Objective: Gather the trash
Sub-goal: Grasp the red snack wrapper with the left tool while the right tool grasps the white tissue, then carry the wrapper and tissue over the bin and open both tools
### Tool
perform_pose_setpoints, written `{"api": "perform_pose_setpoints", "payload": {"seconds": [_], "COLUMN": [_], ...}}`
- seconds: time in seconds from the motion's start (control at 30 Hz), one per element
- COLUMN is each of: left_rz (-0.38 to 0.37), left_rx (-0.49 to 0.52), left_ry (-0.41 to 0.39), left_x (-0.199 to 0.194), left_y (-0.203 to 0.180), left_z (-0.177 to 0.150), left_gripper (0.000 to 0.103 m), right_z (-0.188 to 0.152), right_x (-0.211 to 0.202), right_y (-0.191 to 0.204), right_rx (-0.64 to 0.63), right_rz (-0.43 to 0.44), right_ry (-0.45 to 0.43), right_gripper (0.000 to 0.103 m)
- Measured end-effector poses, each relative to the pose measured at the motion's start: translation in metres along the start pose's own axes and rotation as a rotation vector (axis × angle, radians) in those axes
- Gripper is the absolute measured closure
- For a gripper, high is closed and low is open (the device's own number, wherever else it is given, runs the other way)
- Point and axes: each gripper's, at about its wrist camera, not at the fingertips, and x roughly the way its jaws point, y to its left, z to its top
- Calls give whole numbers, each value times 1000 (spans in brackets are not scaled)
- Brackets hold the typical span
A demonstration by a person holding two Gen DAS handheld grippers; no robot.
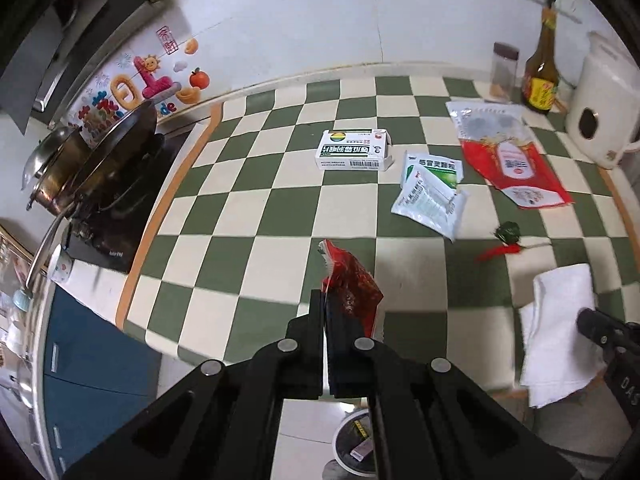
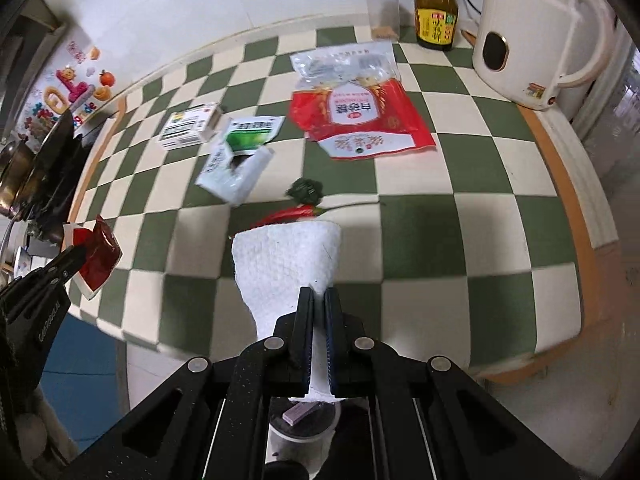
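My left gripper (image 1: 325,300) is shut on a red snack wrapper (image 1: 352,288), held above the front edge of the checkered counter; it also shows in the right wrist view (image 2: 96,258). My right gripper (image 2: 318,300) is shut on a white paper towel (image 2: 288,256), also seen in the left wrist view (image 1: 560,332). On the counter lie a white medicine box (image 1: 354,150), green-white sachets (image 1: 432,192), a large red and clear bag (image 1: 508,152), a red chili (image 1: 498,252) and a green scrap (image 1: 507,233). A round bin (image 2: 304,420) sits below my right gripper.
A white kettle (image 2: 532,36), a brown sauce bottle (image 2: 435,12) and a clear jar (image 2: 383,8) stand at the back right. A stove with a pot and lid (image 1: 92,160) is on the left. Blue cabinet fronts (image 1: 92,364) lie below the counter edge.
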Motion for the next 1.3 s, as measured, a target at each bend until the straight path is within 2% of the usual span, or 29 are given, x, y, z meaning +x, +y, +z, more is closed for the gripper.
{"api": "perform_pose_setpoints", "payload": {"seconds": [0.1, 0.27, 0.37, 0.53, 0.7, 0.83, 0.87, 0.97, 1.07, 1.17, 1.23, 1.27, 1.3], "left_rz": [-45, -124, -163, -212, -272, -296, -302, -304, -331, -301, -284, -272, -259], "left_rx": [6, 49, 83, 145, 143, 125, 121, 129, 94, 79, 64, 41, 32], "left_ry": [-26, -34, 1, 140, 356, 482, 521, 574, 634, 684, 698, 702, 699], "left_x": [-22, -53, -54, -19, 66, 140, 168, 221, 275, 315, 330, 339, 342], "left_y": [16, 38, 42, 31, 4, -21, -31, -51, -65, -71, -71, -70, -69], "left_z": [-23, -76, -112, -180, -253, -304, -322, -356, -392, -418, -428, -432, -434], "left_gripper": [103, 103, 103, 103, 103, 103, 103, 102, 98, 97, 92, 75, 43], "right_z": [-27, -95, -140, -224, -292, -342, -356, -383, -409, -430, -441, -447, -449], "right_x": [-21, -51, -53, -19, 46, 127, 153, 215, 281, 338, 371, 385, 393], "right_y": [15, 35, 39, 33, 23, 3, -4, -20, -36, -48, -51, -53, -52], "right_rx": [4, 47, 81, 177, 210, 236, 249, 268, 293, 328, 338, 340, 335], "right_rz": [-3, -21, -34, -58, -83, -89, -82, -70, -43, -19, 3, 6, 3], "right_ry": [-30, -58, -38, 60, 181, 274, 298, 334, 372, 405, 435, 451, 461], "right_gripper": [97, 97, 97, 97, 97, 97, 97, 97, 97, 97, 95, 90, 86]}}
